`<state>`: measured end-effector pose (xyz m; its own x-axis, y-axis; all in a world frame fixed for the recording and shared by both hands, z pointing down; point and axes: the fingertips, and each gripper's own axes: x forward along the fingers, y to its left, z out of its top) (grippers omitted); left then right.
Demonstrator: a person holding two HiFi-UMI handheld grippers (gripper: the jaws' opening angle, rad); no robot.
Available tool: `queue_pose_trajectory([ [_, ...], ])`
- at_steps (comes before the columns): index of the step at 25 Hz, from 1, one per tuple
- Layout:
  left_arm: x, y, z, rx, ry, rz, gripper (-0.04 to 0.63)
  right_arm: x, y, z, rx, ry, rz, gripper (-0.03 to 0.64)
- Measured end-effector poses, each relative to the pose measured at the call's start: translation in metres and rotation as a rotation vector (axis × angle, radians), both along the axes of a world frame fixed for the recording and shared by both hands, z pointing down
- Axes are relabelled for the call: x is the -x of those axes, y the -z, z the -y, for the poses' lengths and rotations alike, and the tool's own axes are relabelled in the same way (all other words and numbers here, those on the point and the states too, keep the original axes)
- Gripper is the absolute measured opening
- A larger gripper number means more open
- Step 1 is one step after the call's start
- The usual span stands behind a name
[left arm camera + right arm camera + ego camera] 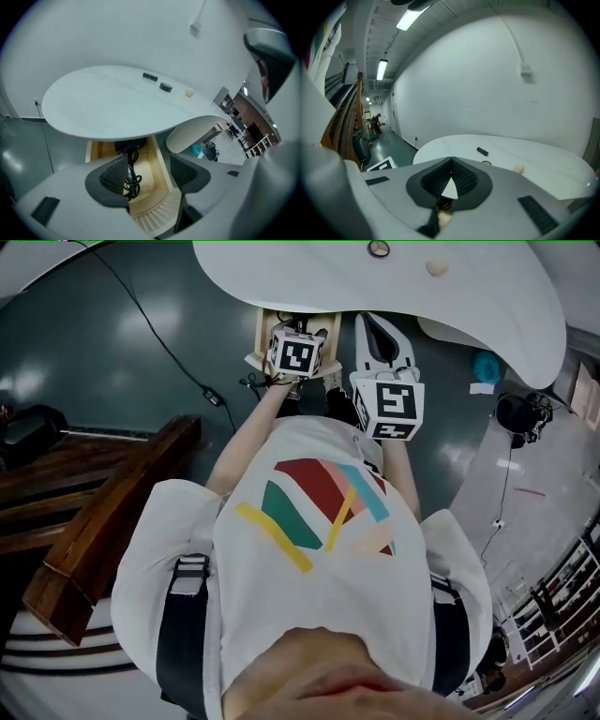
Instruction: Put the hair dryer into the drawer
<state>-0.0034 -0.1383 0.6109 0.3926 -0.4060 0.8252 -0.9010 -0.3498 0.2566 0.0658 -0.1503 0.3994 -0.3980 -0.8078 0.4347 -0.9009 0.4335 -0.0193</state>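
The wooden drawer stands pulled out under the white table. The black hair dryer lies at the drawer's back, and its coiled cord trails toward the front. My left gripper hangs open just above the drawer's front, its jaws on either side of the cord and touching nothing. In the head view its marker cube covers the drawer. My right gripper is shut with nothing held, raised beside the drawer at table height. Its white jaws point at the table edge.
Three small items lie on the tabletop: a black piece, a round ring and a cream lump. A ribbed white seat stands right of the drawer. A dark wooden bench is at my left and a cable crosses the floor.
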Motion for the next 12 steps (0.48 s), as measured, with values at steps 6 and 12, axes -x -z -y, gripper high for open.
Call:
queue_pose_trajectory([
  [6, -0.001, 0.062, 0.017, -0.147, 0.015, -0.033, 0.276, 0.003, 0.017, 0.015, -0.053, 0.002, 0.014, 0.011],
  [12, 0.014, 0.131, 0.045, -0.318, 0.090, -0.069, 0.237, 0.006, 0.037, 0.028, -0.115, 0.001, 0.046, 0.011],
])
